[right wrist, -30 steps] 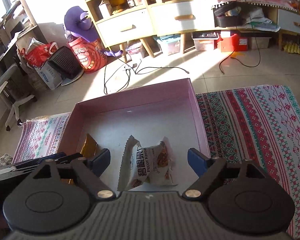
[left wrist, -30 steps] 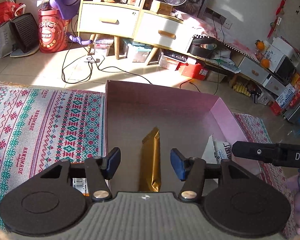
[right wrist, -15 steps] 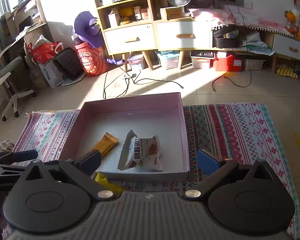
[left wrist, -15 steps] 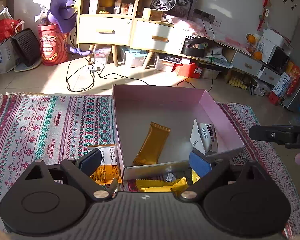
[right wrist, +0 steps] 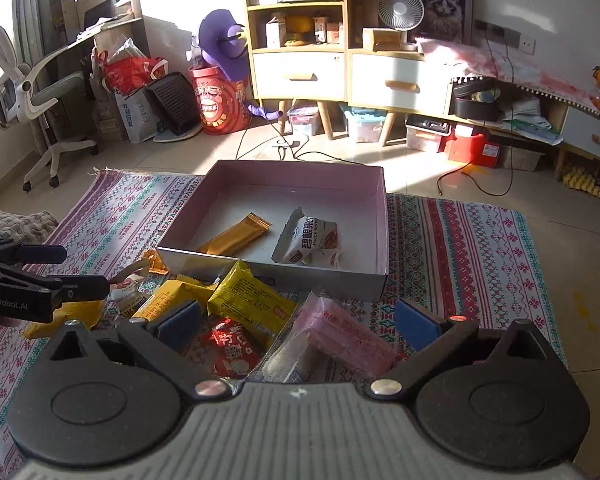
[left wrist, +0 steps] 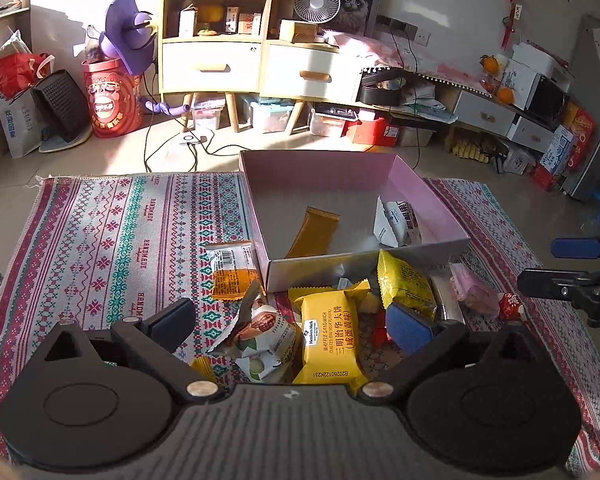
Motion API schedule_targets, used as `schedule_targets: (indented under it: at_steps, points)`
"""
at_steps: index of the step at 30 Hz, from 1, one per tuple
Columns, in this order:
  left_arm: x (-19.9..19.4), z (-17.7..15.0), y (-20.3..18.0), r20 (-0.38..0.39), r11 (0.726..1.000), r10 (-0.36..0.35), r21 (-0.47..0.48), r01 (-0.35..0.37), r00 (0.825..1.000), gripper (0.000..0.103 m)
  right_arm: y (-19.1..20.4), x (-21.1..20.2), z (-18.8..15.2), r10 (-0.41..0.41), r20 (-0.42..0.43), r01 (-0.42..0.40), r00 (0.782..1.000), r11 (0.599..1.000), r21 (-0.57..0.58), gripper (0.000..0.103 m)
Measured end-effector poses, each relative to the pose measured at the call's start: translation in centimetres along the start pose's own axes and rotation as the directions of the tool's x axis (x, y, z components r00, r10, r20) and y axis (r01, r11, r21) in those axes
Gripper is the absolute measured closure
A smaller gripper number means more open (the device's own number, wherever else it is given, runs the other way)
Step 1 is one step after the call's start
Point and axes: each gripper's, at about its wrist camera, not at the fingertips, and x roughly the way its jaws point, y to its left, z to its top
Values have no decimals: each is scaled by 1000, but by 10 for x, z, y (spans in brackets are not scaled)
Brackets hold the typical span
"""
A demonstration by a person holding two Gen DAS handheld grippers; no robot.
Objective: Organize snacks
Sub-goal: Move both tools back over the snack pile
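Snack packets lie in a loose heap on the woven patterned rug (left wrist: 112, 240), just in front of the pink-walled cardboard box (left wrist: 432, 200). The left gripper (left wrist: 292, 320) has just been opening and now stands spread wide, pinching nothing; below and between its blue pads sit a yellow waffle-sandwich packet (left wrist: 330, 340) and a white crumpled packet with brown print (left wrist: 260, 332). The right gripper (right wrist: 300, 322) is likewise spread, after widening a moment ago, empty, with a red foil packet (right wrist: 232, 350) and a pink clear-wrapped packet (right wrist: 340, 338) under its gap. No pad touches any of them.

Both grippers tilt downward toward the heap from the near side of the box, side by side; each shows at the edge of the other's view.

Inside the box lie two packets: one long gold foil bar (right wrist: 236, 236) toward the left and one white pecan-kernel pouch (right wrist: 310, 240) beside it, apart. Outside, an orange-and-white packet (left wrist: 230, 270) rests against the box's left corner, and another yellow packet (right wrist: 252, 296) leans on its front wall.
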Motion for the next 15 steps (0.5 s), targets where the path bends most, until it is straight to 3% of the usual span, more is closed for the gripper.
schedule_targets:
  at_steps: [9, 15]
  points:
    - [-15, -28, 2, 9, 998, 17, 66, -17, 1000, 0, 14, 0, -25, 79, -18, -79, 997, 997, -2, 1]
    - [-19, -48, 5, -2, 992, 22, 127, -21, 1000, 0, 21, -2, -51, 62, 7, -61, 998, 996, -72, 1]
